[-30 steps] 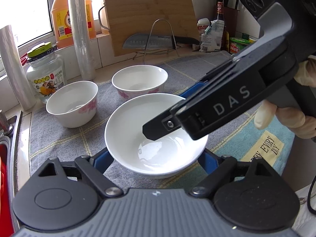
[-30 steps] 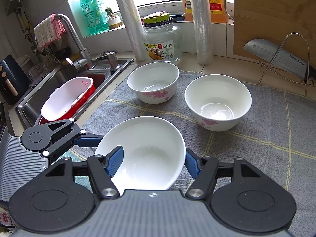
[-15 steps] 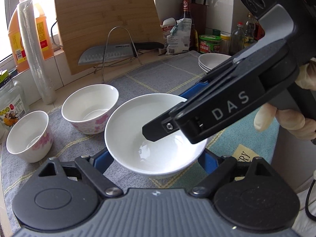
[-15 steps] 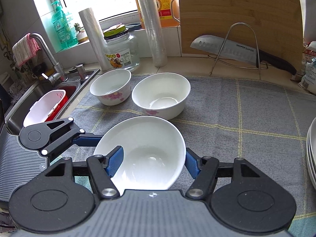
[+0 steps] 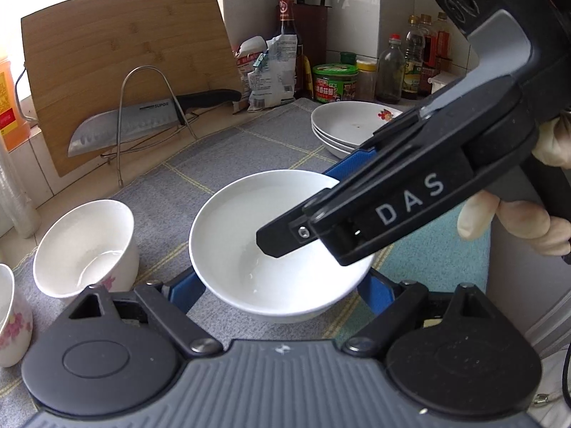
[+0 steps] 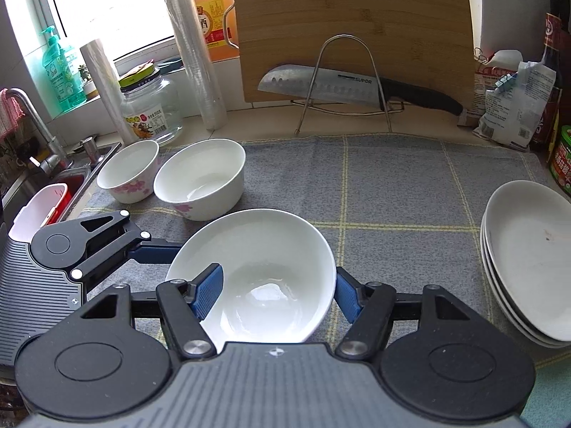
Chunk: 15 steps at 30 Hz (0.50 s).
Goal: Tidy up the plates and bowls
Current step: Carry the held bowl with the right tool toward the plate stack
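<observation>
Bowl (image 6: pixel 264 271) above grey mat (image 6: pixel 392 185), between flowered bowls (image 6: pixel 200 178) and plate stack (image 6: pixel 528 256) | my left gripper (image 5: pixel 282 285) and right gripper (image 6: pixel 278 292) each clamp it | keep level, both hands moving together toward stack

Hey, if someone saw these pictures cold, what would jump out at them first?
Front and centre, a plain white bowl is carried over the grey cloth, gripped by both the left gripper and the right gripper. To the right sits a stack of white plates. At the back, a big knife rests on a wire stand before a wooden cutting board.
</observation>
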### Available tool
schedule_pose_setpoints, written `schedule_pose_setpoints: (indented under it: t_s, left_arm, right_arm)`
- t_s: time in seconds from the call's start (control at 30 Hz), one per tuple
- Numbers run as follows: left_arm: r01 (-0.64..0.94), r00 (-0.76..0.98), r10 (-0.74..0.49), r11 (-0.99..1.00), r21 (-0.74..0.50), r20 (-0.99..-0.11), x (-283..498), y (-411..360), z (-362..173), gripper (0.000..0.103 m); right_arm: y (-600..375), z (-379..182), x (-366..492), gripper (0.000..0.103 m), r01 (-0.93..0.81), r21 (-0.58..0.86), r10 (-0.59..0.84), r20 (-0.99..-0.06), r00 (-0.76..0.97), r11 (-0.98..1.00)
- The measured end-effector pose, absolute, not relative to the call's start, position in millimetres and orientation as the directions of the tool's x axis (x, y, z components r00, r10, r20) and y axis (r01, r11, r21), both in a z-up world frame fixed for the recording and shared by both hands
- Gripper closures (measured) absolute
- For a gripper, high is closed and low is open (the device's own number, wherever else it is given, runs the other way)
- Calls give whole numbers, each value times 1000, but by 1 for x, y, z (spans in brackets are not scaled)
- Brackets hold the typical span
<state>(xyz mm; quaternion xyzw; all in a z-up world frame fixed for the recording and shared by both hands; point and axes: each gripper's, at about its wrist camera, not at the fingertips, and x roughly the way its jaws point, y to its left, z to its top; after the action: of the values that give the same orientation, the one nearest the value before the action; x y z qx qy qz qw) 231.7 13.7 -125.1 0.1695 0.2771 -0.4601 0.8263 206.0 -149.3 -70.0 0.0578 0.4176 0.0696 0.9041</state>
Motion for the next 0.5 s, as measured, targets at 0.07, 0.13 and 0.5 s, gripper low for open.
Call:
schedule_pose_setpoints:
  t_s: [0.07, 0.13, 0.5]
  left_arm:
    - [860, 409, -678, 511, 7, -611, 235, 7, -128, 13]
    - [866, 397, -687, 500, 1, -609, 238, 0, -131, 13]
    - [877, 380, -683, 481, 8, -624, 246, -17, -138, 13]
  right_arm:
    - [-157, -72, 207, 31, -61, 149, 152, -750, 643, 987]
    - [-162, -76, 208, 31, -43, 139, 134, -755, 642, 989]
    - [-176, -87, 215, 31, -8, 130, 105, -766, 634, 992]
